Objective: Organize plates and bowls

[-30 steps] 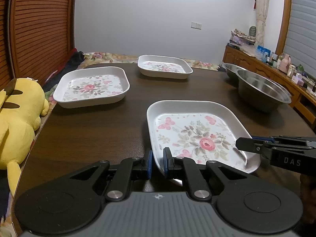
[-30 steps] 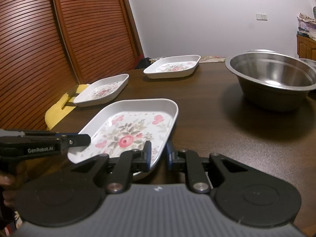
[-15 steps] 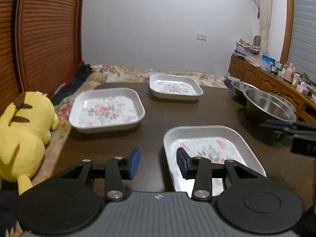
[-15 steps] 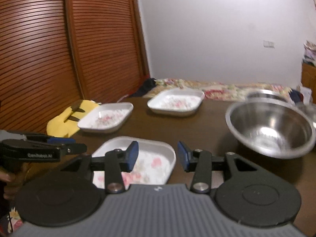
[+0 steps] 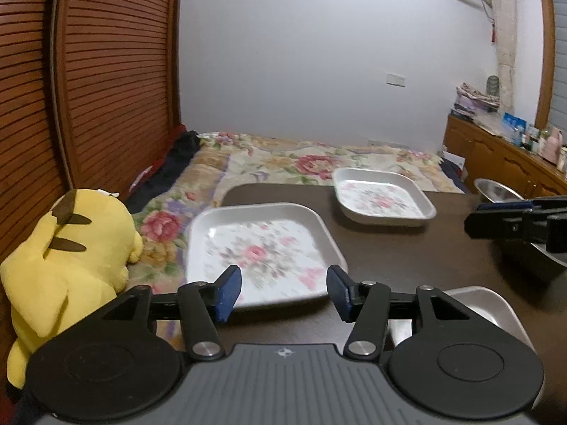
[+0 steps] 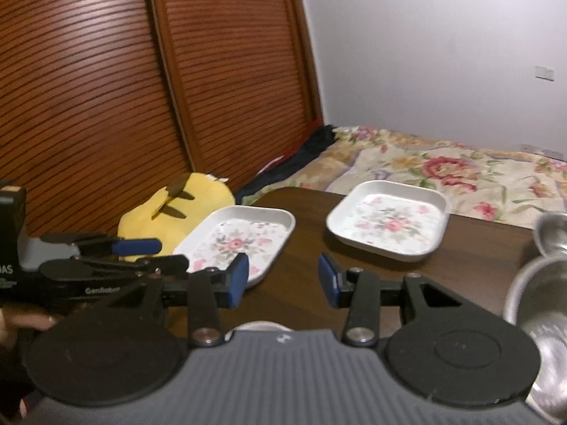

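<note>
- Left wrist view: left gripper (image 5: 283,292) was seen wide apart, nothing held, raised above the dark table (image 5: 407,248).
- Nearest floral plate (image 5: 260,251) was seen just beyond the blue pads, at the table's left edge; a second floral plate (image 5: 382,196) lay farther right, well apart from it.
- A corner of a third plate (image 5: 485,306) was shown at near right, partly hidden behind the gripper body. Yellow plush toy (image 5: 67,248) sat left of the table.
- Step judged: between grasps, approach to the near-left plate; next move calls for lowering and closing on its near rim.
- Right wrist view: right gripper (image 6: 283,278) was also seen wide and empty, above the table between the two far plates.
- Shown only here: steel bowl (image 6: 542,304) at near right, a smaller one behind it, and a hand (image 6: 24,322) on the left tool.
</note>
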{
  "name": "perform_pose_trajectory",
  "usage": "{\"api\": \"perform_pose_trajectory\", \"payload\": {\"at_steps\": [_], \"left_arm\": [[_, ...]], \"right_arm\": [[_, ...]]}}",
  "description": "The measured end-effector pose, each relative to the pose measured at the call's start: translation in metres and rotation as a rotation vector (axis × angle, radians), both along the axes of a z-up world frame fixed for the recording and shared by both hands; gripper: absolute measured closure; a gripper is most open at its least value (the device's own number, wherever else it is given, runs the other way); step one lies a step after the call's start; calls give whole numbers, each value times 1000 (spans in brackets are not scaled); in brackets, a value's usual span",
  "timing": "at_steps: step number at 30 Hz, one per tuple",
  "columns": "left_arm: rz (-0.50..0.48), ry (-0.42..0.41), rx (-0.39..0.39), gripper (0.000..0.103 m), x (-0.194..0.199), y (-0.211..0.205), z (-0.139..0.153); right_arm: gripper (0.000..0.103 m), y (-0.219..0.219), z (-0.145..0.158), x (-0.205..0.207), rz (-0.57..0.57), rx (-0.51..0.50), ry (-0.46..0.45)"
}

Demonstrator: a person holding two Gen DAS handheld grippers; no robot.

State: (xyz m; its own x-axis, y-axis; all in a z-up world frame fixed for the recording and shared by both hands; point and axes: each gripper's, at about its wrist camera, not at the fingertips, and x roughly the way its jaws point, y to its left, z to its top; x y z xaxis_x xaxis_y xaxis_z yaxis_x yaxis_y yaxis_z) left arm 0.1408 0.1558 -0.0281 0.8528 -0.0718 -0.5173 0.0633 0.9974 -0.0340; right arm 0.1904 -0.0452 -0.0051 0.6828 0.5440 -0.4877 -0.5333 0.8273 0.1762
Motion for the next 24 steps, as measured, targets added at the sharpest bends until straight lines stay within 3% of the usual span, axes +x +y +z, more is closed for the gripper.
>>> {"api": "perform_pose_trajectory", "payload": {"at_steps": [13, 24], "left_arm": [[38, 31, 2, 41, 60, 59, -14], [38, 80, -48, 58, 84, 80, -39]], "right_arm": [[58, 53, -21, 67, 37, -77, 113], [61, 72, -44, 93, 43, -117, 194]]}}
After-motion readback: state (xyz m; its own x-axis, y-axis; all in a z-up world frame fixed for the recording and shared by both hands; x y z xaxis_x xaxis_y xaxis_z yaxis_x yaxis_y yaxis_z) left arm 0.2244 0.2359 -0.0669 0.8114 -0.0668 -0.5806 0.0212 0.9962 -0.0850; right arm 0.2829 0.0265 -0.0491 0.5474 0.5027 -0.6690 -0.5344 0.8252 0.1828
